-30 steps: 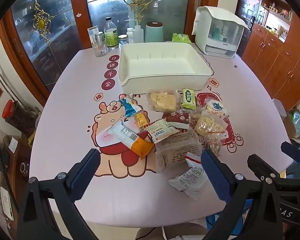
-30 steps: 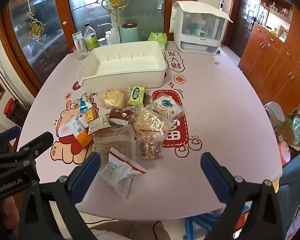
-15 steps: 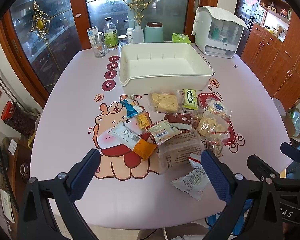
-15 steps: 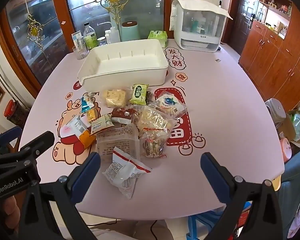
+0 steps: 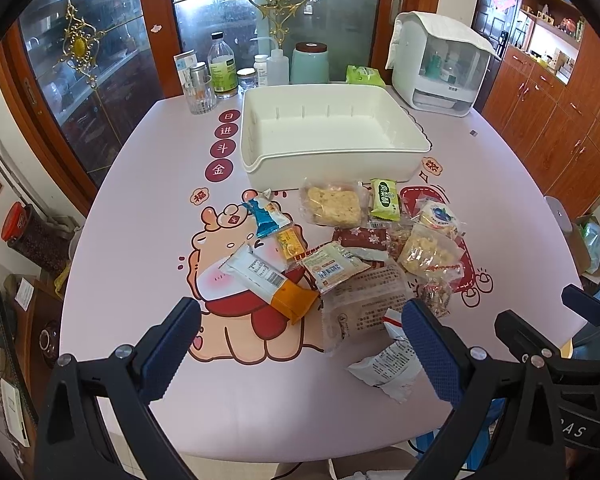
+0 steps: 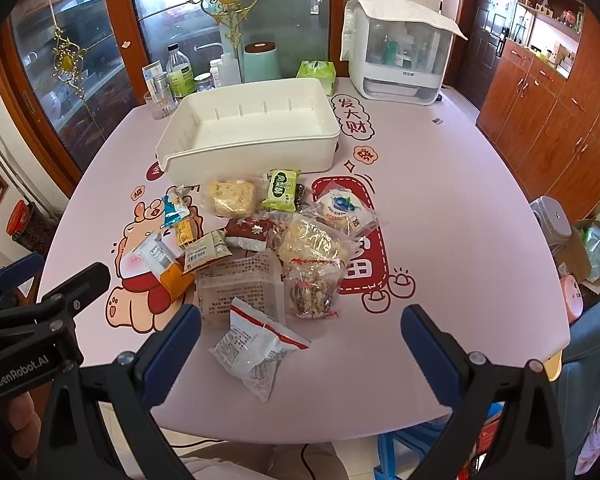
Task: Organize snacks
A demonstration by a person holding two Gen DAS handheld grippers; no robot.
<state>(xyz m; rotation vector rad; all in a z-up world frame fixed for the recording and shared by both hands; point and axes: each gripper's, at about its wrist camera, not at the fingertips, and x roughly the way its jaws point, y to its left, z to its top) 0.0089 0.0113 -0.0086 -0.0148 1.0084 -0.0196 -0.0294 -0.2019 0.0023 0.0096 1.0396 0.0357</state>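
Note:
An empty white bin stands on the pink table behind a pile of several snack packets. Among them are a white and orange packet, a green packet, a clear bag of printed wafers and a white and red pouch nearest me. My left gripper is open and empty, above the table's front edge before the pile. My right gripper is open and empty, its left finger close to the white and red pouch.
Bottles, jars and a mint canister stand at the table's far edge, with a white lidded appliance at the far right. Wooden cabinets line the right wall. The table's right half holds no packets.
Both grippers have moved slightly forward toward the snack pile; the packets sit a little nearer in both views. Both stay open and empty.

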